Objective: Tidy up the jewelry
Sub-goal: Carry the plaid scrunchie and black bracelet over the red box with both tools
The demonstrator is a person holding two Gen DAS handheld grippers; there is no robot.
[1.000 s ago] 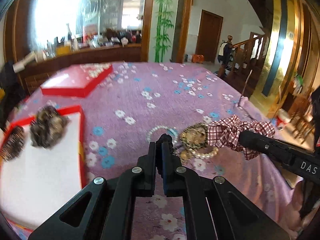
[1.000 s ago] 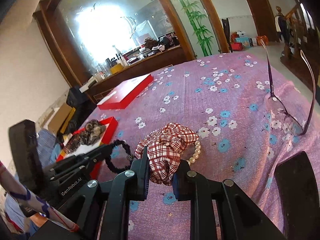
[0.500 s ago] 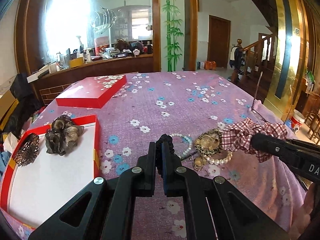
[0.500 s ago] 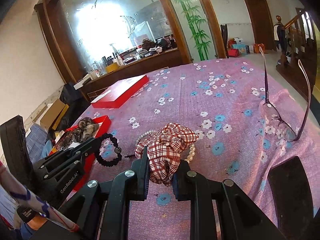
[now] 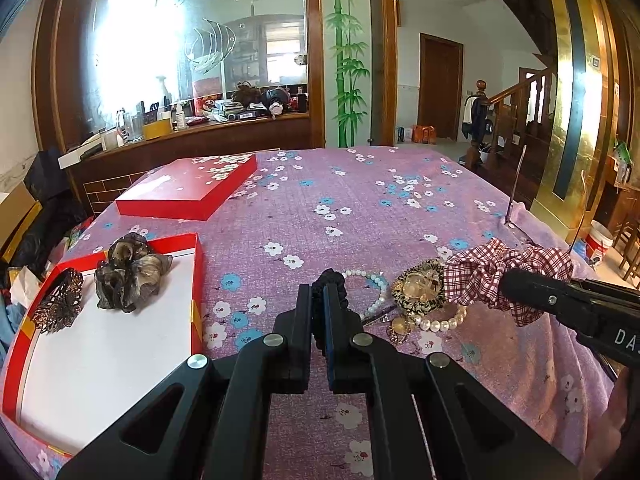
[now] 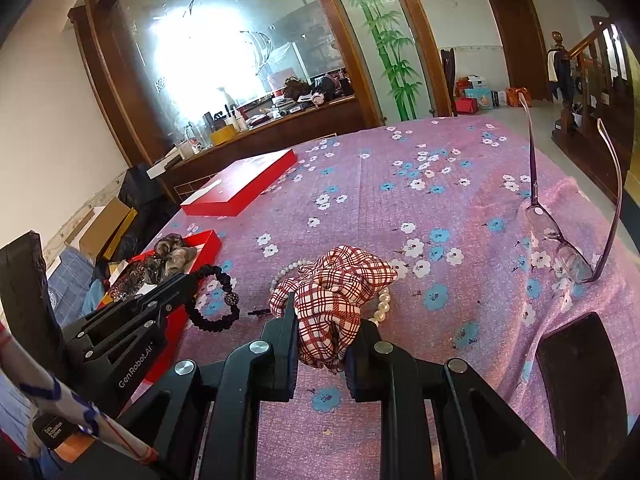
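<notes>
Left wrist view: the left tongs (image 5: 319, 296) are clamping a black bead bracelet (image 6: 214, 300) just above the floral desk (image 5: 340, 208), beside the open red tray (image 5: 196, 276) that is holding a brown scrunchie (image 5: 128, 274). Right wrist view: the right tongs (image 6: 322, 322) are pinching the plaid scrunchie (image 6: 336, 284) over a pearl bracelet (image 6: 382, 304), with eyeglasses (image 6: 560, 240) sitting well apart.

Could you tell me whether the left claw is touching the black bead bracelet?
Touching: the right wrist view shows the left claw shut on the black bead bracelet.
</notes>
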